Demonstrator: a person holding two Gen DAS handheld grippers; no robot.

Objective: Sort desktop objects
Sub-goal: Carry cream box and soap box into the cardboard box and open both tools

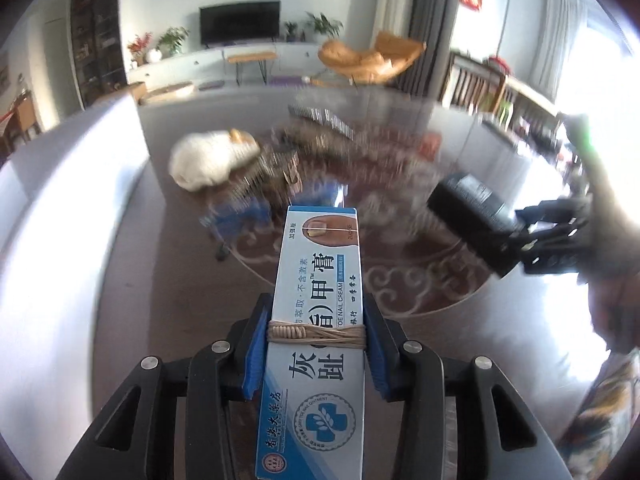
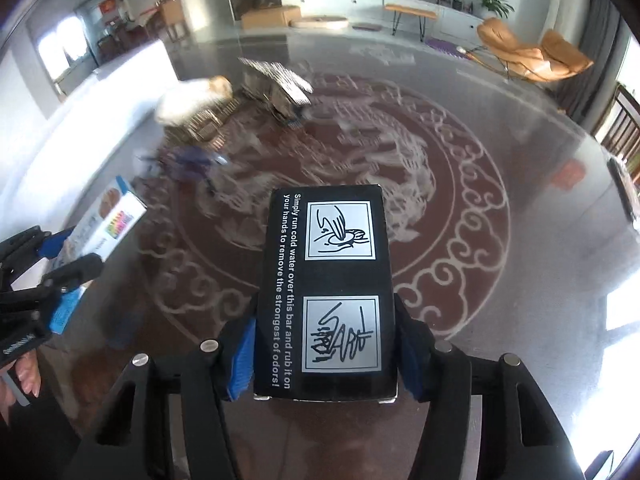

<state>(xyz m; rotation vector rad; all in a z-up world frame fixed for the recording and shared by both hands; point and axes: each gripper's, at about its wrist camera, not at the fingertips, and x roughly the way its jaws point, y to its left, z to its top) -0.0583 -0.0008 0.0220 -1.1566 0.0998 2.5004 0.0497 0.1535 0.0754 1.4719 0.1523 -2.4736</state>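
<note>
Cream box [image 1: 320, 312] between left fingers [image 1: 256, 354]; black box [image 2: 326, 300] between right fingers [image 2: 240, 360].

Cream box [image 1: 320, 312] left of bar box [image 2: 326, 292].

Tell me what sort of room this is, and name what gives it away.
Most likely a home living room. A flat-screen television hangs above a long low cabinet, an orange lounge chair stands near the curtains, and potted plants sit beside the television.

Glass tabletop [image 2: 520, 128] – wicker baskets [image 2: 276, 88], white bundle [image 2: 180, 106] on it.
</note>
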